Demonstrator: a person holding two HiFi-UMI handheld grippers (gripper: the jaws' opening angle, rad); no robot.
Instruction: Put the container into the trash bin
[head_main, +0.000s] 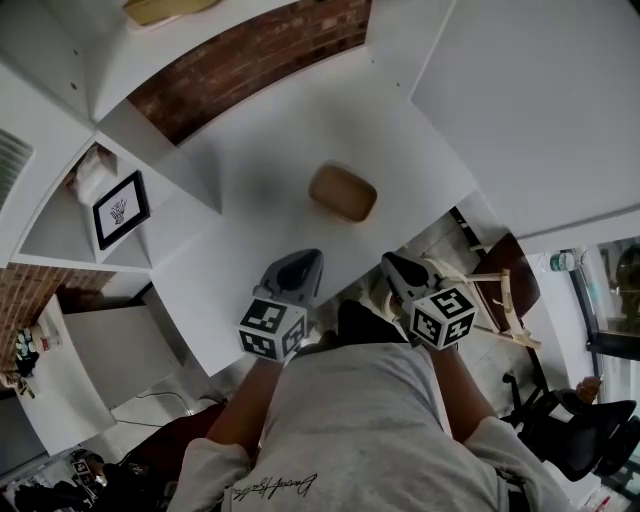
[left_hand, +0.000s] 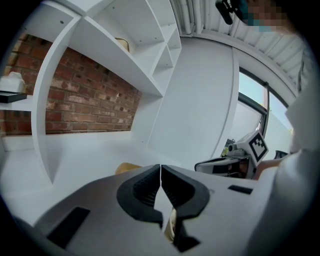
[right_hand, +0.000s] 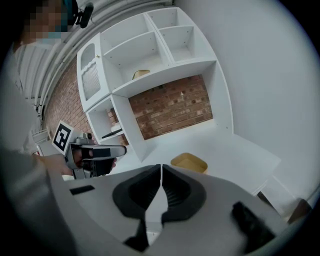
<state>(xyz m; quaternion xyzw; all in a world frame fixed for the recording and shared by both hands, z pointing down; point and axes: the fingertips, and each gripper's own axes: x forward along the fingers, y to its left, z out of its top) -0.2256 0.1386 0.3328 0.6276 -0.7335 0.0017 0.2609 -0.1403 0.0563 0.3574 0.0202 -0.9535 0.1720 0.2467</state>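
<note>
A tan, rounded container (head_main: 342, 192) lies on the white desk (head_main: 280, 160), apart from both grippers; it shows as an open tan tray (right_hand: 189, 162) in the right gripper view and as a tan edge (left_hand: 127, 168) in the left gripper view. My left gripper (head_main: 296, 272) is held over the desk's near edge, its jaws shut on nothing (left_hand: 160, 172). My right gripper (head_main: 400, 268) hangs just off the desk's near edge, jaws also shut and empty (right_hand: 161, 172). No trash bin is visible.
White shelving (head_main: 90, 215) with a framed picture (head_main: 121, 209) stands at the left. A brick wall (head_main: 250, 60) backs the desk. A wooden chair (head_main: 500, 290) and a black office chair (head_main: 580, 430) stand at the right on the floor.
</note>
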